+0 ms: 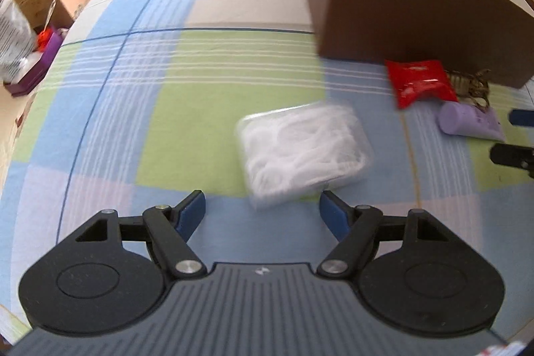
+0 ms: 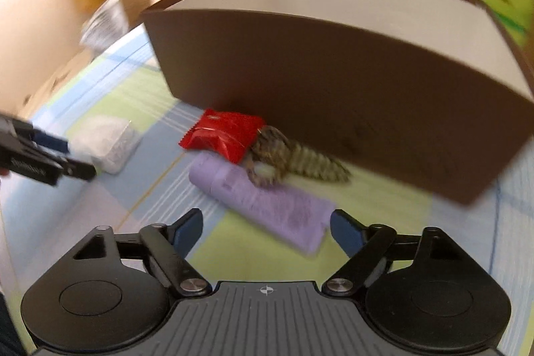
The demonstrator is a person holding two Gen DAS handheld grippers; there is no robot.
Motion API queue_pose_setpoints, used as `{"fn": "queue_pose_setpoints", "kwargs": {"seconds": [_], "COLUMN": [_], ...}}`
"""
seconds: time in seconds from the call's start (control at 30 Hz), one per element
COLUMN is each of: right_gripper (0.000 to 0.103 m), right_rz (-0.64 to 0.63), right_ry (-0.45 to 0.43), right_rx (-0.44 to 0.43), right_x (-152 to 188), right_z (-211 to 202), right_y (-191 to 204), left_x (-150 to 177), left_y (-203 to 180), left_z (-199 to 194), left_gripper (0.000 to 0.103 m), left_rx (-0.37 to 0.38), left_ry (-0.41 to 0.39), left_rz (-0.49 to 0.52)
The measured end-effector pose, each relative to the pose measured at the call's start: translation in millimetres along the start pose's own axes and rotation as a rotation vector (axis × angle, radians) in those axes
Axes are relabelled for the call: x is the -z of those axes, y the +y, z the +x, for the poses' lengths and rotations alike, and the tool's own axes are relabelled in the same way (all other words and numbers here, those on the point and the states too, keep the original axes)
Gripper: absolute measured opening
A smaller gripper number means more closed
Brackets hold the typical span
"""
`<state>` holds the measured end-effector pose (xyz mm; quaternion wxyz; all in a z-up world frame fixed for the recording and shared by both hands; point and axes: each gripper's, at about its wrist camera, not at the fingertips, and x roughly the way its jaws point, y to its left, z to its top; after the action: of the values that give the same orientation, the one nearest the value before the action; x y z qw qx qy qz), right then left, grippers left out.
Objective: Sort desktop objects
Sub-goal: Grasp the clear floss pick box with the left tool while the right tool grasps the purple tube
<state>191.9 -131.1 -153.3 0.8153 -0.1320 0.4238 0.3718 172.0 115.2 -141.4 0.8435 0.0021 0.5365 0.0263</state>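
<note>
Both jaws gaping, empty; I'm lining my left gripper (image 1: 262,212) w/ floss-pick box (image 1: 302,152): light, stiff, slick plastic, gripping across short sides.

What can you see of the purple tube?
The purple tube is a soft, matte lilac squeeze tube lying flat on the checked cloth. Round cap end points toward the red packet, flat crimped end toward the right hand-held gripper, which is open and not touching it. A brown patterned item rests against it. Print is too blurred to read.
</note>
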Motion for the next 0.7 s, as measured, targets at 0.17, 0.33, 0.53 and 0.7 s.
{"fn": "queue_pose_setpoints", "kwargs": {"seconds": [0.17, 0.33, 0.53, 0.7], "right_gripper": [0.074, 0.051, 0.036, 0.036], "right_rz": [-0.114, -0.175, -0.140, 0.008], "right_ry": [0.019, 0.061, 0.081, 0.083], "right_rx": [-0.036, -0.065, -0.038, 0.046], "right_x": [-11, -3, 25, 52], "right_z": [21, 20, -3, -26], "right_y": [-2, 6, 28, 33], "left_x": [4, 3, 0, -9], "left_y": [12, 14, 14, 7], "left_z": [-5, -4, -10, -17], "left_gripper": [0.072, 0.072, 0.079, 0.085], "left_rx": [-0.001, 0.008, 0.060, 0.069], "left_ry": [-0.002, -0.001, 0.006, -0.058], "left_rz": [-0.013, -0.002, -0.026, 0.146]}}
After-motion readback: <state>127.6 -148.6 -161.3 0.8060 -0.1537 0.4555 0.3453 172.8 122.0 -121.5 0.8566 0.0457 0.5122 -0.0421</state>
